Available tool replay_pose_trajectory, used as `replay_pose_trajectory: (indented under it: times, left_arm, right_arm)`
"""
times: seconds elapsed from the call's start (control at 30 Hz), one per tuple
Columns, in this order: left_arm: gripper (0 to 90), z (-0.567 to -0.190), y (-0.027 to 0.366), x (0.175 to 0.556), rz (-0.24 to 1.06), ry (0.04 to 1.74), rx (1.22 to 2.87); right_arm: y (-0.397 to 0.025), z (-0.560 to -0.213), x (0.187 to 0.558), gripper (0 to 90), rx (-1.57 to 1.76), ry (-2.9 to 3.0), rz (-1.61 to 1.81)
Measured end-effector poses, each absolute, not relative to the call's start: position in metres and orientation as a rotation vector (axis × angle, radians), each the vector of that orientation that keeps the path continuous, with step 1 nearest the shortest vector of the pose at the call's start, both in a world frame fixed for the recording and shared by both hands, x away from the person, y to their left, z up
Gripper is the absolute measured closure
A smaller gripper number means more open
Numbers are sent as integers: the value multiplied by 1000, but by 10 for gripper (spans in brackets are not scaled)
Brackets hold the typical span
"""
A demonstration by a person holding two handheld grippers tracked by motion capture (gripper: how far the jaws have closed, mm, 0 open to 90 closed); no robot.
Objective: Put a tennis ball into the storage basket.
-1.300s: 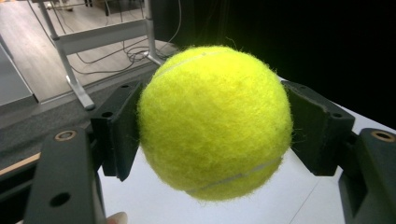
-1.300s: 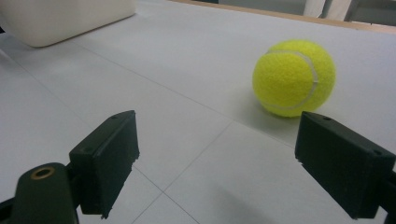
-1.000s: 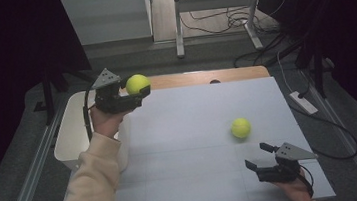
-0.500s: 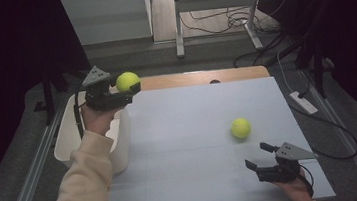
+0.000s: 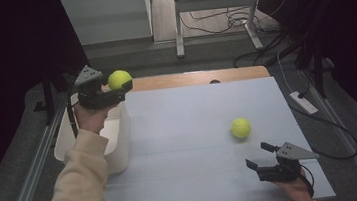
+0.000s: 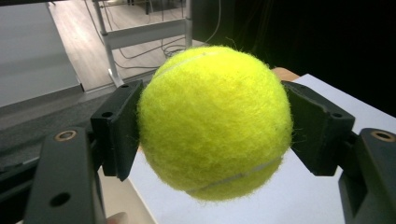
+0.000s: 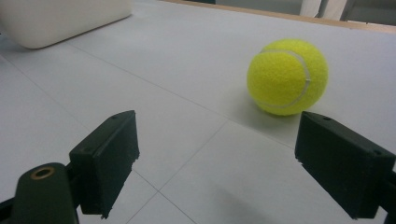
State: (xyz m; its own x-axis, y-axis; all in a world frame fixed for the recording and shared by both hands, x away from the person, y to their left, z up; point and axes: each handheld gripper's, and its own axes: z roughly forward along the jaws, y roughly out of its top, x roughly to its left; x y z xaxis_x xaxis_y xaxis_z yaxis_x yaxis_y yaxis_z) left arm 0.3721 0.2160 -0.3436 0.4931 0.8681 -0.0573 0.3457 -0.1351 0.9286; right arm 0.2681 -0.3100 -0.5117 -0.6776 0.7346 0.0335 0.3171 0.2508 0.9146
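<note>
Left hand-held gripper has one tennis ball squeezed between its jaws, held up over the far end of the white bin at about 10 o'clock on the bench. Looks lined up for a drop, so I'd guess the bin is the target. Second ball sits loose around 4 o'clock, just ahead of the right hand-held gripper, whose jaws are spread wide and empty. Plenty of bare surface around it, well off the edges.
</note>
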Motion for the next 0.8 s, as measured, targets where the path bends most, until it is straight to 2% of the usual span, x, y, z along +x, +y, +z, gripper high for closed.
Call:
replay_pose_trajectory:
  times: [0.8]
  left_arm:
    - [267,-357,252,384,654,1190,1709]
  right_arm:
    - [-309,-512,268,134,955,2133,1409]
